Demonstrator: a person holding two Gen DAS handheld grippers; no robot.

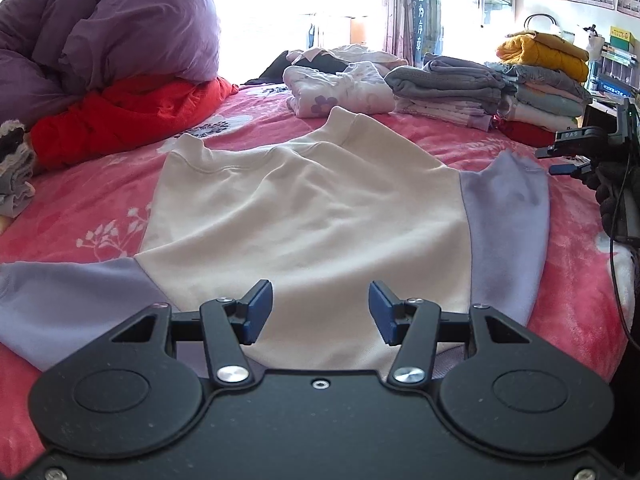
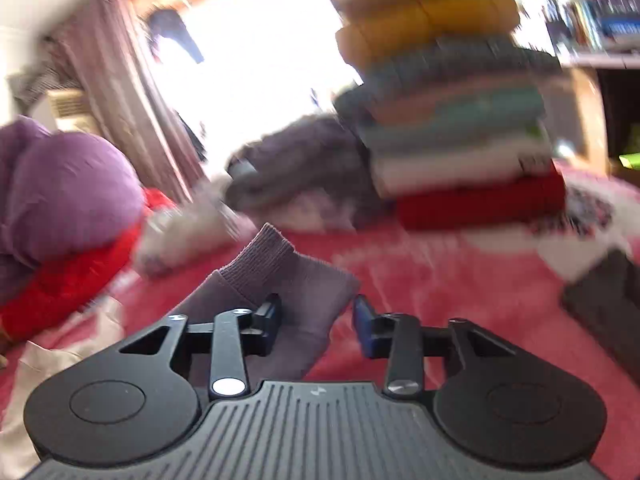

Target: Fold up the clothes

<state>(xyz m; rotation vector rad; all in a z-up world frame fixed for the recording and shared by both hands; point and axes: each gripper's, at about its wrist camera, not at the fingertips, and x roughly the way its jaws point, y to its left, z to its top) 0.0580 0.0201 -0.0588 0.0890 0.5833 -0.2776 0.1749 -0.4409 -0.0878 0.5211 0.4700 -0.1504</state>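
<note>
Folded stacks (image 1: 532, 92) already done at far right of bed (image 1: 248, 112); unfolded heap (image 1: 100, 40) waiting far left. Cream sweatshirt (image 1: 304, 208) spread flat mid-bed, lilac sleeves out to both sides, not yet folded. Left gripper (image 1: 320, 312) apart over near hem, gripping nothing; right gripper (image 2: 316, 320) apart around right sleeve cuff (image 2: 272, 264), pads seemingly not yet pressing, blur noted.

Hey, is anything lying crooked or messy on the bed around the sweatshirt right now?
The cream sweatshirt lies mostly flat, but its right lilac sleeve is bunched, its ribbed cuff sticking up. The red garment lies crumpled under the purple duvet, unlike the tidy folded stack.
</note>
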